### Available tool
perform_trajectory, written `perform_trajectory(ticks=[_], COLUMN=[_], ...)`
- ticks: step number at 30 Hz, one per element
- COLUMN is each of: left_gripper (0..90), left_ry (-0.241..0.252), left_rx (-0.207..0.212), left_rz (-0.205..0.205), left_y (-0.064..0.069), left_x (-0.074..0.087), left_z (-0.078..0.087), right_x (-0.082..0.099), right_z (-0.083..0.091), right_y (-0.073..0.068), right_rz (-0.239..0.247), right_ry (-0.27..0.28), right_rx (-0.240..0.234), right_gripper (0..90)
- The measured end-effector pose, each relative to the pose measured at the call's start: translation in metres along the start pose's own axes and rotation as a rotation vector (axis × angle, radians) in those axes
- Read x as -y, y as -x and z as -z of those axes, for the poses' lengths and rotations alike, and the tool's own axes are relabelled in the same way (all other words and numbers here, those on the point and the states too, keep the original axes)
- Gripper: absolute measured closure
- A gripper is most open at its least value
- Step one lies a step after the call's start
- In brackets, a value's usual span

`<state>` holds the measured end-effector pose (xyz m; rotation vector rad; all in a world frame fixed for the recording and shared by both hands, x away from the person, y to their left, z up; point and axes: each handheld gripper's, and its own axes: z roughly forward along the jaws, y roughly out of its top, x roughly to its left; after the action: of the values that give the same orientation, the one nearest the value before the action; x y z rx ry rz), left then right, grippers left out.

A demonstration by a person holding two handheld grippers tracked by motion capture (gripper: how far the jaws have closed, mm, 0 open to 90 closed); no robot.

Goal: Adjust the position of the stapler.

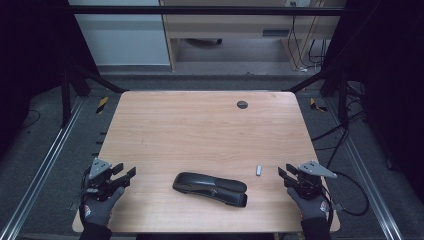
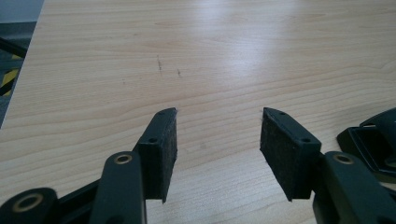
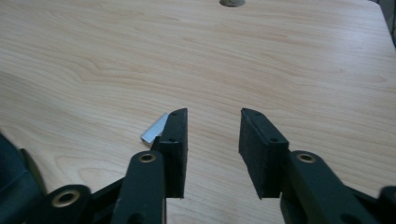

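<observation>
A black stapler (image 1: 210,189) lies on its side near the front middle of the wooden table (image 1: 200,125). A small silver strip of staples (image 1: 259,170) rests to its right. My left gripper (image 1: 126,174) sits at the table's front left, open, with bare wood between its jaws (image 2: 218,140); the stapler's end (image 2: 373,140) shows at that view's right edge. My right gripper (image 1: 285,173) stands at the front right, open and empty (image 3: 214,140). The staple strip (image 3: 154,130) peeks out just behind its left jaw, apart from the pads.
A dark round grommet (image 1: 242,104) sits in the table's far side, also seen at the top of the right gripper view as the grommet (image 3: 232,2). Metal rails and cables run along both sides of the table. A person's gloved hands hold both grippers.
</observation>
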<state>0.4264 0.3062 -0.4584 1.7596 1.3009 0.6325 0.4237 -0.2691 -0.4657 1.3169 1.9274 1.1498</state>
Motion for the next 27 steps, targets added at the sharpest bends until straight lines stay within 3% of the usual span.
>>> perform_trajectory(ticks=[8,15,27], left_gripper=[46.1,47.7,50.7], left_ry=[-0.014,-0.026,-0.056], left_rx=[0.009,0.023,0.019], left_rz=[-0.012,-0.035,-0.080], left_y=[0.003,0.008,0.014], left_x=[0.001,0.002,0.002], left_z=[0.000,-0.002,-0.006], right_x=[-0.005,-0.006,-0.002], right_z=[0.006,0.002,0.000], right_y=[-0.018,-0.038,-0.059], right_rz=[0.015,0.055,0.086], right_ry=[-0.013,-0.069,-0.112], right_rx=[-0.080,-0.175,-0.282], right_gripper=[80.2,89.6,90.0])
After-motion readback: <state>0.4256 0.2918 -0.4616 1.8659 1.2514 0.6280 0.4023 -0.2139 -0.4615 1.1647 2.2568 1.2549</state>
